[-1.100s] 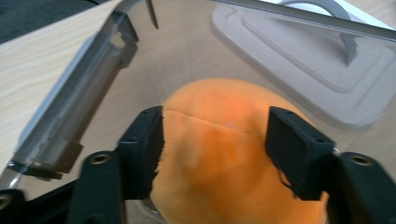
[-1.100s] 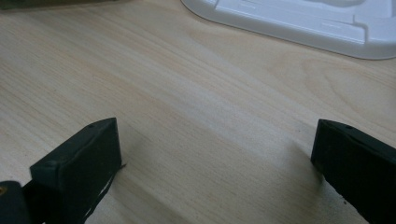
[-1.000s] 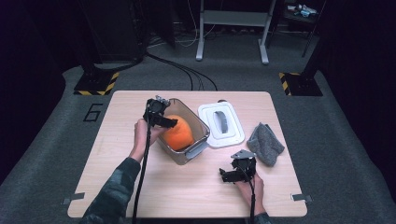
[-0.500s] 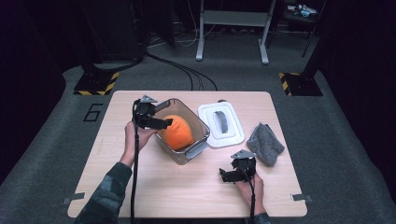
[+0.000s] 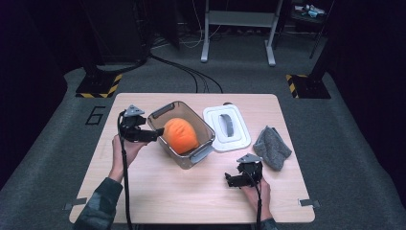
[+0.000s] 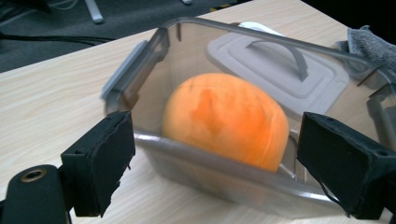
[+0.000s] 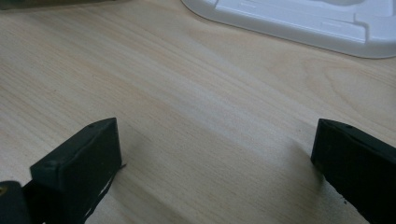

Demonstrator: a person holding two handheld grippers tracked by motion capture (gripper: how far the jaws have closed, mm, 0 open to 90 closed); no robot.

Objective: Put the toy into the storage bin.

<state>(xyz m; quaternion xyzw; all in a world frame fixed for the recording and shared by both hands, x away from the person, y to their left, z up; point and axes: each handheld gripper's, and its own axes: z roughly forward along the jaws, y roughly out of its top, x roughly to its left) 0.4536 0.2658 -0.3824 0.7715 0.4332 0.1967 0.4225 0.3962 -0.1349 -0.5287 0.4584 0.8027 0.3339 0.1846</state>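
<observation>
We see the orange ball (image 5: 181, 135) inside the clear container (image 5: 160, 111) mid-surface, our left gripper (image 5: 155, 136) just beside its wall, jaws just opened wide around nothing, our right gripper (image 5: 229, 181) near the white lid (image 5: 242, 139), jaws spread, empty.

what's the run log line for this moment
left gripper: jaws just opened, empty, beside container | orange ball: in container | right gripper: open, empty | lid: on table

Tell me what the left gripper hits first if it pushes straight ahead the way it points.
Most likely the near wall of the clear container, which lies just ahead between the open jaws of the left gripper; the orange ball sits behind that wall.
</observation>
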